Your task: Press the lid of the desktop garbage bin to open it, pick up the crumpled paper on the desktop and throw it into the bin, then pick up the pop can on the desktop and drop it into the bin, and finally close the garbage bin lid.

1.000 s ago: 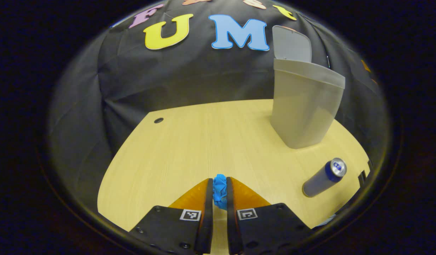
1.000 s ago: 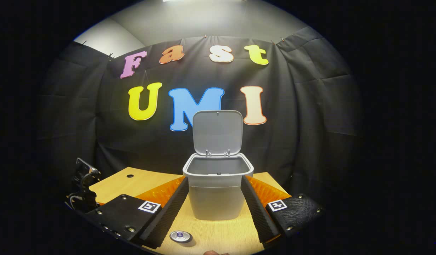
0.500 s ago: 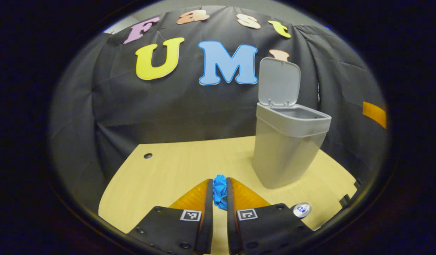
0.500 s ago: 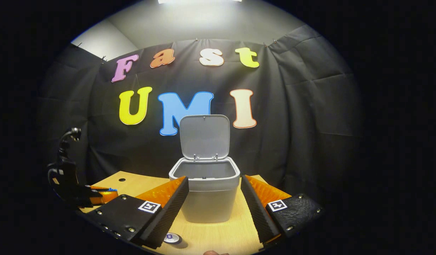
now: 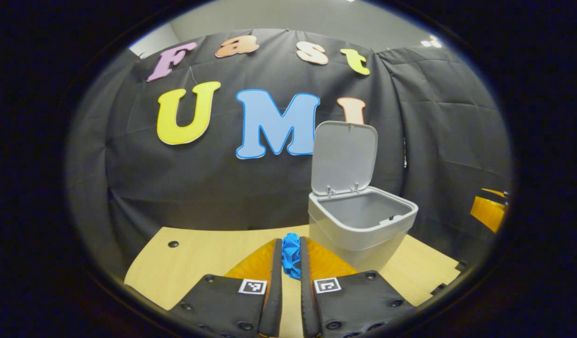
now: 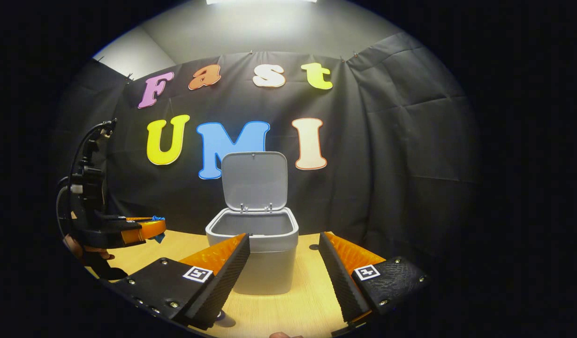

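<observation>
My left gripper's fingers [image 5: 272, 263] pinch the crumpled paper [image 5: 291, 255] short of the open bin [image 5: 363, 225], my right gripper [image 6: 284, 263] gapes empty, and letting go early would, I reckon, drop it on the desk [image 5: 199, 253].

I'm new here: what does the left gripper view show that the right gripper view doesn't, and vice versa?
Left gripper view: a close look at the left gripper shut on the blue crumpled paper. Right gripper view: the open right gripper, a hand holding the other gripper, and part of the pop can at the bottom edge. Shared: the grey garbage bin, lid up, on the wooden table.
</observation>
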### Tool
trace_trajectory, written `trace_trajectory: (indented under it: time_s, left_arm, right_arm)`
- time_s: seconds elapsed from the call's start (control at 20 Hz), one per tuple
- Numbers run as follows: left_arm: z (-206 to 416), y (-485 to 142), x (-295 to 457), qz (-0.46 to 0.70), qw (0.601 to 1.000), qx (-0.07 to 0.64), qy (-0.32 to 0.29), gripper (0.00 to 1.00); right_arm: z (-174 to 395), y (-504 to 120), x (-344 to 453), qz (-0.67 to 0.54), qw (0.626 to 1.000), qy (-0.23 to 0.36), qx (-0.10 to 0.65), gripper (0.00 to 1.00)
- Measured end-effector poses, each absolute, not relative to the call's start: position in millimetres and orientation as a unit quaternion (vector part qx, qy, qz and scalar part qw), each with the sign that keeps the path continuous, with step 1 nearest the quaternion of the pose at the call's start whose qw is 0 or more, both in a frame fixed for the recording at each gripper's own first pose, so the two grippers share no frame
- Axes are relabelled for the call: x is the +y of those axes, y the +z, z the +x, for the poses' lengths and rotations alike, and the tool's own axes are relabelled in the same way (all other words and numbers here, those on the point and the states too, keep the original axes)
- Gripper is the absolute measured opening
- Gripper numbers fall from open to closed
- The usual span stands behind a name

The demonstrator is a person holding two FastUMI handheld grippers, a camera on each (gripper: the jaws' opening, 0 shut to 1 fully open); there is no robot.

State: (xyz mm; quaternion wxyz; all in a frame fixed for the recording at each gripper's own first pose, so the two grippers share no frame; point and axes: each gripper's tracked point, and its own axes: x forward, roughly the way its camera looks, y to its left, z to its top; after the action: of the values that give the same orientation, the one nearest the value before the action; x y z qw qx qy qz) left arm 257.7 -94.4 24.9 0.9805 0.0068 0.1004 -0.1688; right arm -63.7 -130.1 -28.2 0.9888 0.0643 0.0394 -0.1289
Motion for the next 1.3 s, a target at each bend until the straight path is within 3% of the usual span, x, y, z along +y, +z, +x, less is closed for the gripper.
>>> trace_trajectory:
  time_s: [0.8,1.2,1.25,1.3]
  left_arm:
    - [323.8,35.0,-233.4,0.012,0.960,0.084,-0.268,0.23]
    - [335.7,16.5,-254.4,0.033,0.953,0.104,-0.282,0.48]
    - [335.4,14.2,-256.3,0.031,0.951,0.108,-0.286,0.43]
    - [334.4,12.2,-257.3,0.029,0.951,0.111,-0.287,0.54]
  right_arm:
    - [-93.2,-52.0,-162.7,0.083,0.976,-0.195,0.056,0.94]
    - [-97.2,-59.1,-162.6,0.090,0.973,-0.205,0.062,0.94]
    - [-97.4,-60.5,-160.7,0.090,0.973,-0.203,0.064,0.94]
    - [-96.4,-60.2,-159.7,0.089,0.973,-0.202,0.065,0.94]
